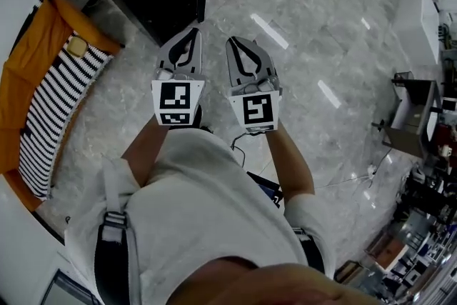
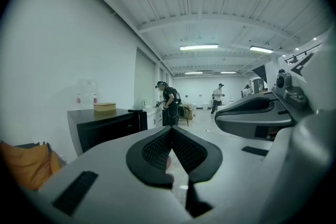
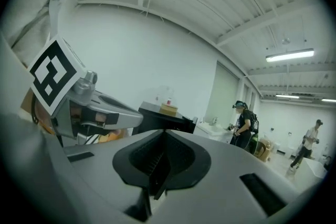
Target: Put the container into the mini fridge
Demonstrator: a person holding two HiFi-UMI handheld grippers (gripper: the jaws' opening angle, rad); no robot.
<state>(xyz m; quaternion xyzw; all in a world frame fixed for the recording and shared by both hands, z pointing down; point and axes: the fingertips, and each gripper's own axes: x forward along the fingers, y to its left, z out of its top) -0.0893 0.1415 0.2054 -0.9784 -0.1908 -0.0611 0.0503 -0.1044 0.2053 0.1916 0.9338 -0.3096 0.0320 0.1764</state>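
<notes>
On top of the mini fridge (image 2: 107, 131), as I take the black cabinet to be, sits the container (image 2: 105, 107), a shallow tan tub. It is well apart from both claws. In the left gripper view it lies at about ten o'clock from the left claw (image 2: 170, 129). In the right gripper view it lies at twelve o'clock from the right claw (image 3: 165, 132), just over the tips. In the head view the fridge is at eleven o'clock from the two claws, which ride side by side over the marble floor (image 1: 321, 32); the tub itself does not show there.

Both claws are clenched, tips together, with nothing between them. So I judge the step in hand to be the approach, with no grasp begun.

To do it well I would lead with the right claw, since the tub already sits on its line, and spread its jaws before it arrives, not at the last instant. I would come in level, at the height of the tub's wall, and take the near wall or rim squarely so the tub does not tip or slide back. The left claw I would leave free for the fridge door, which looks closed from here, though I cannot be sure. An orange couch (image 1: 28, 68) stands at nine o'clock, near the fridge, so I would swing the door with care. A person (image 2: 169, 105) stands beyond the fridge, off my path.
</notes>
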